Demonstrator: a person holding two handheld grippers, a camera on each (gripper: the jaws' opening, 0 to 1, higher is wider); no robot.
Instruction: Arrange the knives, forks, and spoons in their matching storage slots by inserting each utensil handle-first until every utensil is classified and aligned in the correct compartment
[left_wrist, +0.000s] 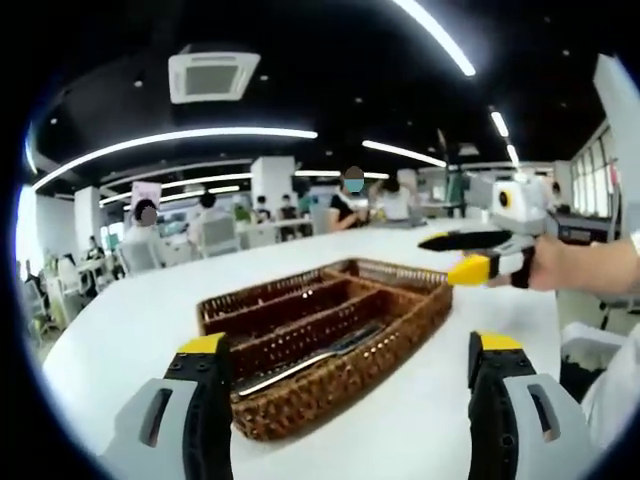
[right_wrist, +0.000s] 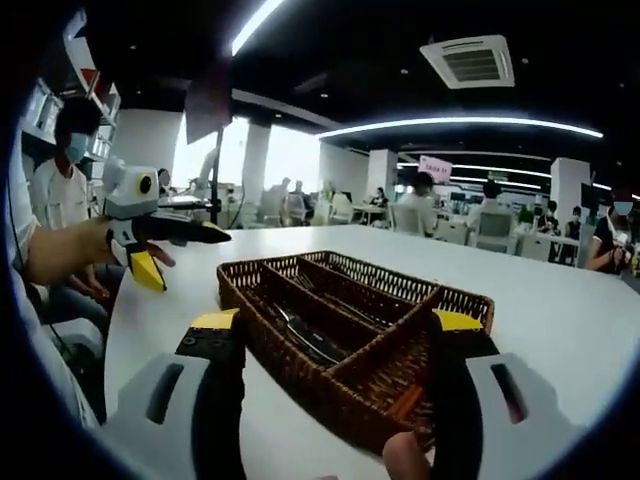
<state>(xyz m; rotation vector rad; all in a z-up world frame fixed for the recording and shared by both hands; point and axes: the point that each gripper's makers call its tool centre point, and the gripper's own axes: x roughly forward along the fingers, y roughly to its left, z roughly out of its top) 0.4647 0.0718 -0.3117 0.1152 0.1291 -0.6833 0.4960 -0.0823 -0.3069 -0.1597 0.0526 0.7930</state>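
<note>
So both grippers are just hanging over the white tabletop (left_wrist: 110, 330) with nothing in them. In the left gripper view, the left gripper (left_wrist: 345, 385) has its jaws spread wide at the bottom of the frame, empty. Same deal in the right gripper view: the right gripper (right_wrist: 335, 360) has its jaws wide apart and holds nothing, and the near corner of the basket sits right between them.

The thing that matters is the wicker tray (left_wrist: 250, 410), a brown woven basket split into long slots. In the left gripper view it sits straight ahead of the jaws, running from lower centre up toward the right. A silver utensil (left_wrist: 305, 362) lies in the nearest slot, along the slot's length; I can't tell if it's a knife, fork or spoon. In the right gripper view more cutlery (right_wrist: 310, 335) lies in the middle slots, long axis along the dividers. I can't see any loose utensils out on the tabletop. My guess is the right gripper is nearer the tray.

Further out it's a big open office: people at desks in the middle distance, long curved light strips across a dark ceiling, and a ceiling air vent (left_wrist: 213, 75) at upper left in the left gripper view.
</note>
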